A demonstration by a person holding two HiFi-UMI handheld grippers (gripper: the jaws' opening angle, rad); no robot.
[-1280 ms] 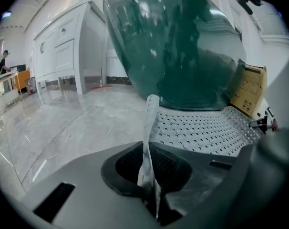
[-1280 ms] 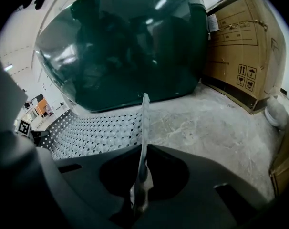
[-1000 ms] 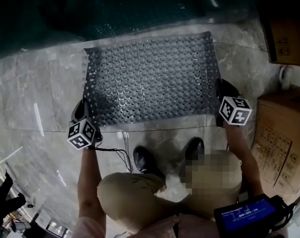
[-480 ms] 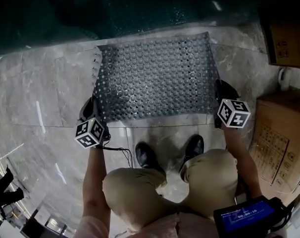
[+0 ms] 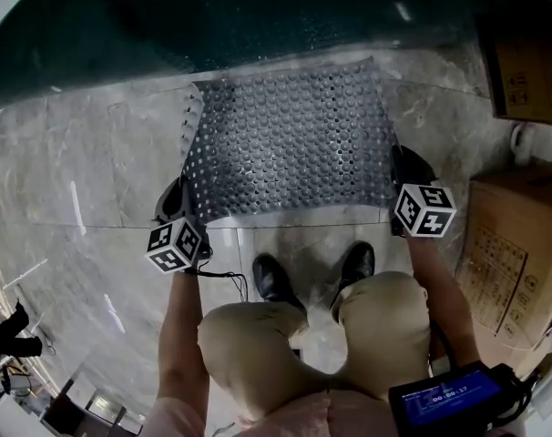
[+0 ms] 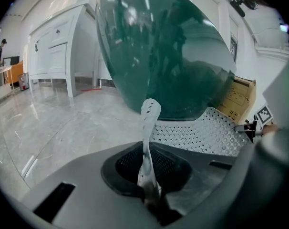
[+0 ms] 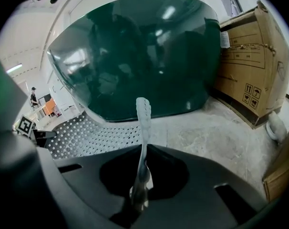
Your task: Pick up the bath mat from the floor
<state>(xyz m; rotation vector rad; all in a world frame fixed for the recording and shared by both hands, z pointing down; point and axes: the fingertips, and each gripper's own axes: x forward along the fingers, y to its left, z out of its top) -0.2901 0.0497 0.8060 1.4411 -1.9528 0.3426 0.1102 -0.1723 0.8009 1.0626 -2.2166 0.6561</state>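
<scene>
Between left tool (image 5: 187,209) and right tool (image 5: 396,185), both clenched on it, grey perforated rubber bath mat (image 5: 290,139) has been raised further; pickup underway.

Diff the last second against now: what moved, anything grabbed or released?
The left gripper moved inward toward the right gripper. The bath mat now looks narrower, its near edge is raised and its left edge curls up. Nothing was newly grabbed or released: both grippers stay shut on the mat's near corners. The mat's far edge is still by the green tub. The shoes and cardboard boxes are unchanged.
</scene>
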